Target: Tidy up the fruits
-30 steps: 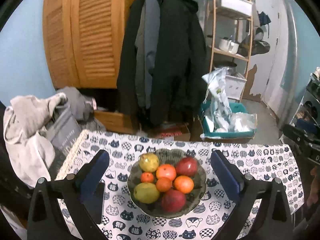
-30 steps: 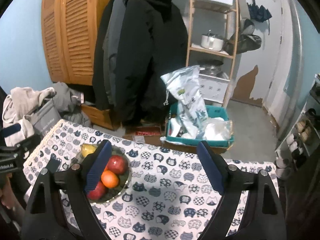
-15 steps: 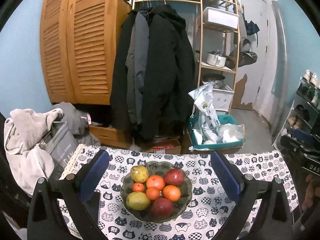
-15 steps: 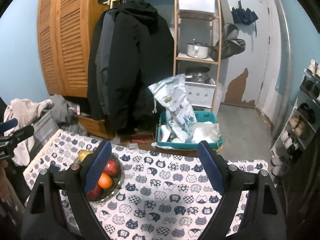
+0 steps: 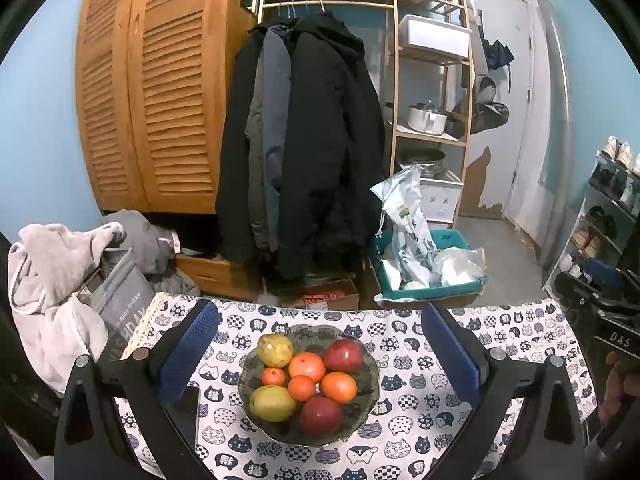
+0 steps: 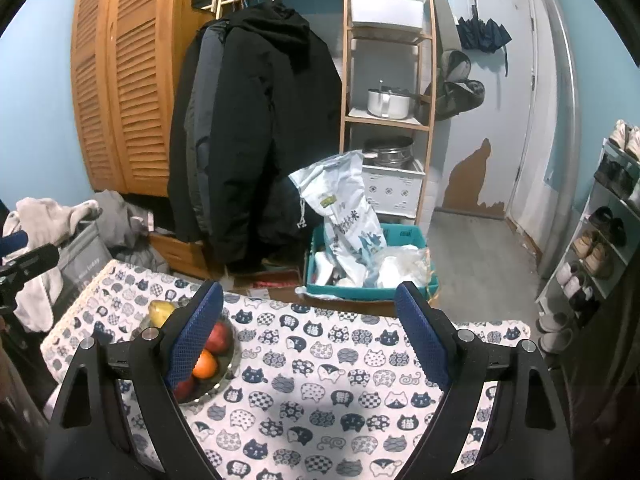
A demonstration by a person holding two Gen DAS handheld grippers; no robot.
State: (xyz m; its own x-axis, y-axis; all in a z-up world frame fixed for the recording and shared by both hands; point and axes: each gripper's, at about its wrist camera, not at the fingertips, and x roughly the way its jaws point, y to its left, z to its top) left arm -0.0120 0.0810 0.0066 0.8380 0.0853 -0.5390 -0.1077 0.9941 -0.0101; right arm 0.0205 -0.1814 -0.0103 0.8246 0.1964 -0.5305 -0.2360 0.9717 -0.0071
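We hold the left gripper (image 5: 320, 354) above the near edge of the table, its blue pads (image 5: 188, 354) spread wide apart with nothing between them. Framed in that gap sits the bowl (image 5: 368, 396), a dark patterned dish resting on the cat-print cloth (image 5: 516, 364). In it lie two pears, one (image 5: 274, 349) at the far left and one (image 5: 272, 402) at the near left, two apples, one (image 5: 343, 356) at the far right and one (image 5: 321, 414) at the near side, and four oranges (image 5: 307, 366) of differing size clustered in the middle, all touching their neighbours. We hold the right gripper (image 6: 308, 334) further to the right over bare cloth, its jaws likewise wide apart and gripping nothing; in its view the bowl lies at the left, partly hidden behind the left pad (image 6: 192, 340), with a pear, an apple and an orange showing. Beyond the table's far edge hang dark coats (image 5: 304, 140), a teal bin (image 5: 460, 286) holding bags stands on the floor to the right, and a grey laundry pile (image 5: 60, 276) sits to the left.
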